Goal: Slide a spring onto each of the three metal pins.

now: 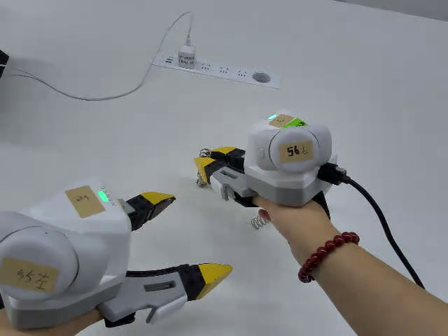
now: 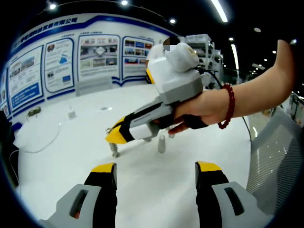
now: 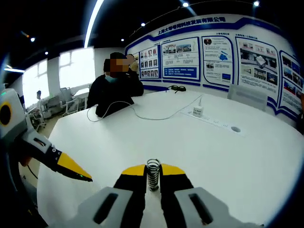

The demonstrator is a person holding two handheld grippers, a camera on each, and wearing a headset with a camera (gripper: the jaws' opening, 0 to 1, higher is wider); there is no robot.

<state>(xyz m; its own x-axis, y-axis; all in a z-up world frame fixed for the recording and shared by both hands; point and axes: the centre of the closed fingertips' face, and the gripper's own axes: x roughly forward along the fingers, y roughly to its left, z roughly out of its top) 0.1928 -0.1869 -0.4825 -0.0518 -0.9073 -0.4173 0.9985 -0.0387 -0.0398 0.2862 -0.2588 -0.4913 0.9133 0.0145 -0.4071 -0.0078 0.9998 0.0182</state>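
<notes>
My right gripper (image 3: 152, 172) is shut on a coil spring (image 3: 152, 175) that stands upright between its yellow tips. In the left gripper view that spring (image 2: 114, 151) reaches down to the table under the right gripper (image 2: 117, 135); I cannot tell whether a pin is inside it. A bare metal pin (image 2: 161, 143) stands just right of it. In the head view the right gripper (image 1: 213, 159) is mid-table, and a loose spring (image 1: 259, 220) lies beneath the hand. My left gripper (image 1: 185, 238) hangs open and empty at the lower left, pointing at the right one; its own view shows the jaws wide apart (image 2: 156, 168).
A white power strip (image 1: 217, 70) with a plugged charger and cable lies at the far side. The right gripper's black cable (image 1: 381, 213) trails to the right. A person (image 3: 116, 88) sits at the table's far end. The table edge (image 2: 251, 142) runs on the right.
</notes>
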